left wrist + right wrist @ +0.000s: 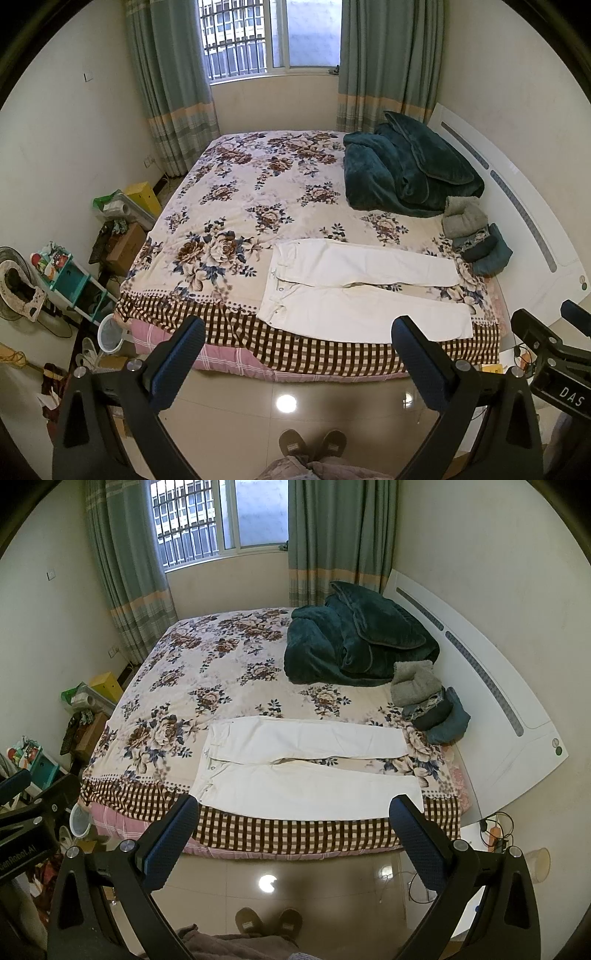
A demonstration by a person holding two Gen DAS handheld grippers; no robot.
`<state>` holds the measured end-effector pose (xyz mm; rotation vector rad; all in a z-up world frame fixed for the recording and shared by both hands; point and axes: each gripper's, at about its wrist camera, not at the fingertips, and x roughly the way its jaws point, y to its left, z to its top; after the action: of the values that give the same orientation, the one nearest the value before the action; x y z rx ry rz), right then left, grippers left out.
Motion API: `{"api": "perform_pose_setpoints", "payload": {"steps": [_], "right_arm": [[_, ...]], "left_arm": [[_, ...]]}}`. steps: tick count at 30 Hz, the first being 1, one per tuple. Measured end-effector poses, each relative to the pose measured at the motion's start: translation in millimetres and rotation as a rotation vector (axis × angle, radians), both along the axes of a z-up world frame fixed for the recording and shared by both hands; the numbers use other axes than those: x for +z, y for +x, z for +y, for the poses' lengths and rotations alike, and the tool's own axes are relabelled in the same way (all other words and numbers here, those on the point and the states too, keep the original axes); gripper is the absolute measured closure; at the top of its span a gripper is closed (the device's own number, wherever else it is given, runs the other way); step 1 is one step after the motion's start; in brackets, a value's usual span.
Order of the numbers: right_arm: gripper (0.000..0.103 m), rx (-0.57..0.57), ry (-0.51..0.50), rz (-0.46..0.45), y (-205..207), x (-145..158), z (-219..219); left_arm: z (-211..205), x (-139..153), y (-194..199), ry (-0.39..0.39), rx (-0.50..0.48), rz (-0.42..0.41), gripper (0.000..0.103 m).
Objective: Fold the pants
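Note:
White pants [364, 290] lie spread flat on the near edge of the bed [258, 192], waistband to the left, both legs reaching right with a narrow gap between them. They also show in the right wrist view [306, 768]. My left gripper [297, 332] is open and empty, held above the floor in front of the bed, short of the pants. My right gripper [293, 810] is open and empty too, at about the same distance. The right gripper's body shows at the right edge of the left wrist view [546, 354].
A dark green blanket [406, 173] and a pile of folded clothes [472, 232] lie at the bed's right, by the white headboard [517, 192]. Boxes and a small shelf [70, 280] stand left of the bed. My slippers [312, 443] are on the tiled floor.

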<state>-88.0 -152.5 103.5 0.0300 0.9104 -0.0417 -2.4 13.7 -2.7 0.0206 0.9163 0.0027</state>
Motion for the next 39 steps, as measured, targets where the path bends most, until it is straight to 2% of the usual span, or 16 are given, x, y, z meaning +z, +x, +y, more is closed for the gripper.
{"api": "perform_pose_setpoints", "payload": {"steps": [26,30,39], "right_arm": [[0.000,-0.010,-0.004,-0.003,5.2,14.8,-1.7],[0.000,-0.043,0.004,-0.010,13.0,26.7,-6.0],[0.000,-0.191,-0.001,-0.063,51.0,3.7,-20.1]], "left_arm": [[-3.3,5.5,10.3,-0.015,-0.009,0.005,0.000],[-5.1,5.4,13.2,-0.001,-0.013,-0.022,0.000],[6.8,-10.9,51.6,0.026,-0.020,-0.110,0.000]]}}
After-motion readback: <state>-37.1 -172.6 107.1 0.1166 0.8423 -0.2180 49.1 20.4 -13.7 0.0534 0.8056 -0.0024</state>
